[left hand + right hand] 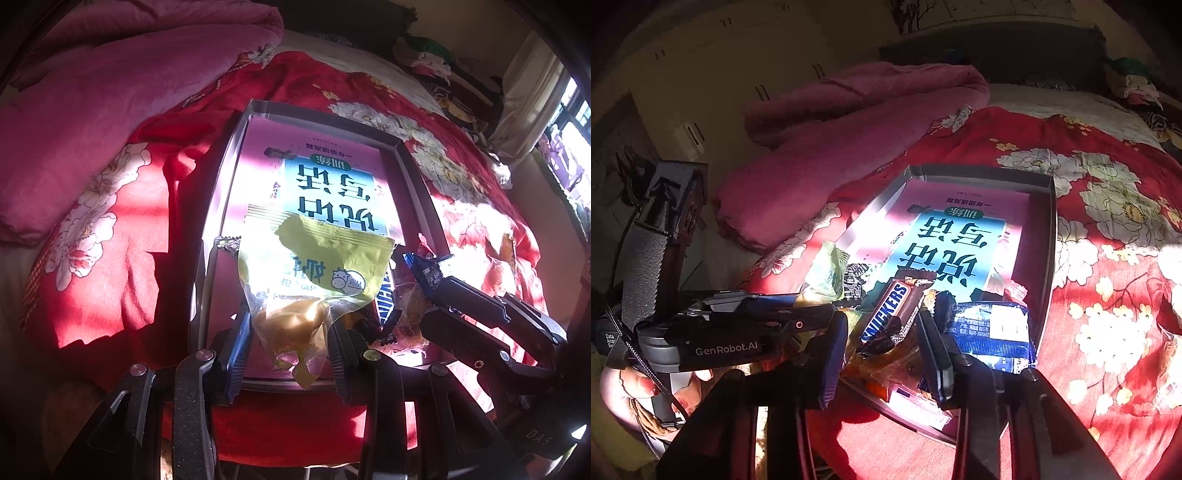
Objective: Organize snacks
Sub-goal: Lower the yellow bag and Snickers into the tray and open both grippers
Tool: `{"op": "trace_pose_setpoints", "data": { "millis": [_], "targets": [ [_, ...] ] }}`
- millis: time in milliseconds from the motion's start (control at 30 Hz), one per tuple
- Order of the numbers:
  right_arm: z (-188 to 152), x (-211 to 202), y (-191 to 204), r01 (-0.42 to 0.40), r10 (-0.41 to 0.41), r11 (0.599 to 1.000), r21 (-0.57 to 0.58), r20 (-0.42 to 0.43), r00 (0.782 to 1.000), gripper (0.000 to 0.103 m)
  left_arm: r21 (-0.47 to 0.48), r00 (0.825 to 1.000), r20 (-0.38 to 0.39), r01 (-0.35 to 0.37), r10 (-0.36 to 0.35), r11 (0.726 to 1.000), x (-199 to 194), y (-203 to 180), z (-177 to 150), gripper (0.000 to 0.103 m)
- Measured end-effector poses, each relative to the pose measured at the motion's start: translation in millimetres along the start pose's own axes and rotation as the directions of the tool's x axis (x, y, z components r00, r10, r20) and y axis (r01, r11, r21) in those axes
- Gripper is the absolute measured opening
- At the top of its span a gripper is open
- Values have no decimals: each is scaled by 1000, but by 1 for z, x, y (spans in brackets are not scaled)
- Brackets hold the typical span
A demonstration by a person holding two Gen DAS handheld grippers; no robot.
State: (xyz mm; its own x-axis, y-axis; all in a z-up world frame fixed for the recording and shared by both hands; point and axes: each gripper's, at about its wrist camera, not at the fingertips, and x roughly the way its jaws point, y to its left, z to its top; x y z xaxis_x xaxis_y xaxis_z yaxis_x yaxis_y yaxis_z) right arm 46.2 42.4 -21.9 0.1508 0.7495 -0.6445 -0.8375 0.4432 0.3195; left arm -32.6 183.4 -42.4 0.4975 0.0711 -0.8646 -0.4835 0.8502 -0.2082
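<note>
Left gripper [290, 332] clamps a yellow milk-candy packet [314, 266] over the box [236, 155].
Right gripper [882, 343] straddles the Snickers bar [886, 310] loosely, pads apparently clear; snacks gather at the box's near end on the bed [1108, 258].

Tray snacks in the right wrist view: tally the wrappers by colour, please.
Yellow-green milk candy packet: 1
Brown Snickers bar: 1
Blue packet: 1
Black-and-white wrapper: 1
Red wrapper: 1
Total: 5 clearly seen; others underneath are unclear.
</note>
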Motion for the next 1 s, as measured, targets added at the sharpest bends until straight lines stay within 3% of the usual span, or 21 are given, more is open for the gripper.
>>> {"op": "trace_pose_setpoints", "data": {
  "millis": [133, 367, 767, 833, 1000],
  "targets": [
    [-1, -2, -1, 2, -2, 1000, 2, 4, 1000, 41, -2, 1000, 3, -3, 3, 1000, -1, 1, 0, 42],
    [-2, -4, -1, 3, -3, 1000, 2, 5, 1000, 44, -5, 1000, 8, -3, 3, 1000, -4, 1, 2, 54],
    [-2, -15, 2, 20, -19, 1000, -20, 32, 999, 49, -7, 1000, 13, -22, 22, 1000, -8, 0, 4, 59],
    [-3, -18, 2, 29, -28, 999, -28, 43, 999, 55, -8, 1000, 17, -24, 24, 1000, -10, 0, 5, 59],
    [-3, -24, 4, 40, -37, 998, -46, 58, 998, 56, -6, 999, 30, -30, 30, 1000, -15, -1, 6, 67]
  ]
}}
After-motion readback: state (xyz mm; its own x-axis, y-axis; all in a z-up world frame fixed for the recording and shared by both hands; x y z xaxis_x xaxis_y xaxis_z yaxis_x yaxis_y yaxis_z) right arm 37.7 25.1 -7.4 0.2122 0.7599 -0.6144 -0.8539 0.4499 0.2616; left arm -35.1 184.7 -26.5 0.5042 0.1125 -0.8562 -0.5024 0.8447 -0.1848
